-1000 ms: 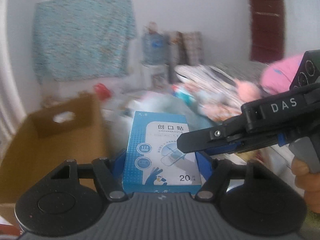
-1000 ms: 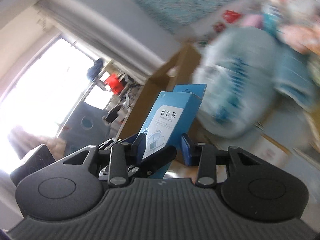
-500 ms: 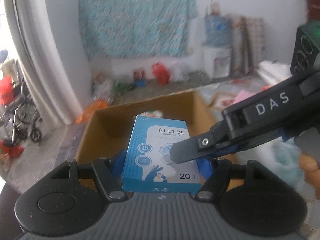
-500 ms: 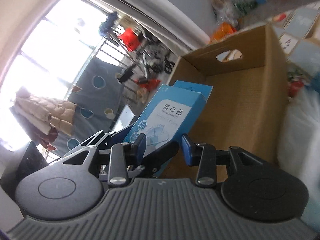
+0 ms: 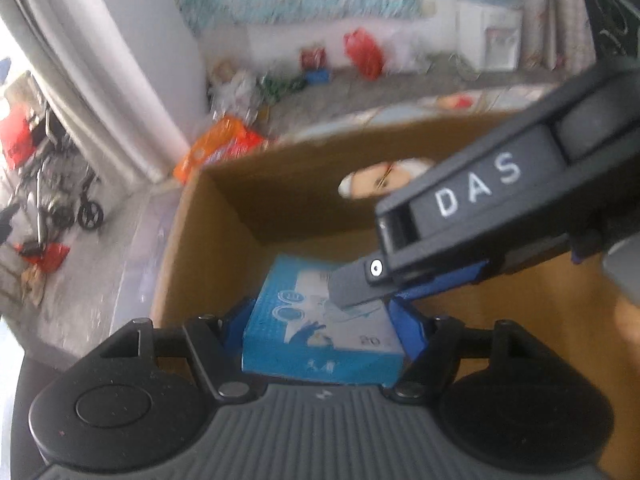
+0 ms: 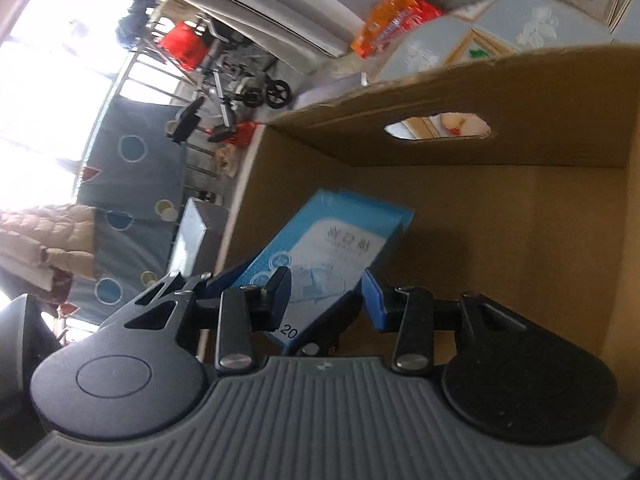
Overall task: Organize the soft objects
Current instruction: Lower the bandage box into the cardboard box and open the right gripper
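A blue and white box of adhesive bandages sits between the blue pads of my left gripper, which is shut on it. My right gripper is also shut on the same box, one finger pressing its top face. Both grippers hold the box down inside an open brown cardboard box, near its left wall. The cardboard box's floor shows nothing else on it.
The cardboard box has a hand-hole in its far wall. Beyond it lie an orange packet, red bags and a patterned mat on the floor. A wheeled cart stands by the curtain at left.
Both grippers have carried the bandage box from above the cluttered floor over to the cardboard box and lowered it inside, tilting downward. Both have kept their grip on it.
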`<state>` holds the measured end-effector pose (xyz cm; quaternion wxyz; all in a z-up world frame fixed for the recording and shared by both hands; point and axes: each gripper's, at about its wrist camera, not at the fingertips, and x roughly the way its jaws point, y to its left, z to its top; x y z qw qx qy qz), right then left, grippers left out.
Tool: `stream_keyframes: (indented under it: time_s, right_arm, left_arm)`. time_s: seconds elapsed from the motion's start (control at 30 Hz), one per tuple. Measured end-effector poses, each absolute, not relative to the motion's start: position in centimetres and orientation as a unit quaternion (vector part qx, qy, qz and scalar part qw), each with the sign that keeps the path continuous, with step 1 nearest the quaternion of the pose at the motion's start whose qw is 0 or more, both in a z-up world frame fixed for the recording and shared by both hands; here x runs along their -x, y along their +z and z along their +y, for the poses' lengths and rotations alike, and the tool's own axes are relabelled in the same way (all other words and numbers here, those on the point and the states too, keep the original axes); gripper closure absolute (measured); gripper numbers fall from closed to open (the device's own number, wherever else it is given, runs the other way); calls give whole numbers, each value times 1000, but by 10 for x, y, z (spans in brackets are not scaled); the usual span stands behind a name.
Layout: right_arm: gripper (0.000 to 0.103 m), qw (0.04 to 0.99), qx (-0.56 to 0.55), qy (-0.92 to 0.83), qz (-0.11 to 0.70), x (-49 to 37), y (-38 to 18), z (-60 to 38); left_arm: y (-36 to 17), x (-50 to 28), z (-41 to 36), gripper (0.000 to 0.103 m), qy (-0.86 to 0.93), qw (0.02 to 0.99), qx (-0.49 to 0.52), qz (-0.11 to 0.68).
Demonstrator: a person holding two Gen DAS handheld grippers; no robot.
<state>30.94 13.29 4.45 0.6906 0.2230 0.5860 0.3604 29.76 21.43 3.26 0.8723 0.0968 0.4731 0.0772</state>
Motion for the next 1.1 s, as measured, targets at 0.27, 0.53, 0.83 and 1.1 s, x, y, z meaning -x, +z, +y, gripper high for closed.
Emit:
stream_keyframes:
  time_s: [0.27, 0.53, 0.83, 1.1]
  right_arm:
    - [64, 676, -228, 344, 610, -315, 9, 157]
    - [64, 686, -228, 373, 582, -304, 39, 130]
    - [64, 676, -136, 424, 587, -265, 67, 149]
    - [64, 650, 19, 407, 642, -235, 21, 214]
  left_arm:
    - [31, -298, 230, 28, 90, 861, -73, 496]
    - [76, -238, 240, 15, 60, 882, -39, 465]
    - [123, -133, 270, 4, 75, 922, 5, 380]
    - [114, -89, 304, 4, 106, 921, 50, 371]
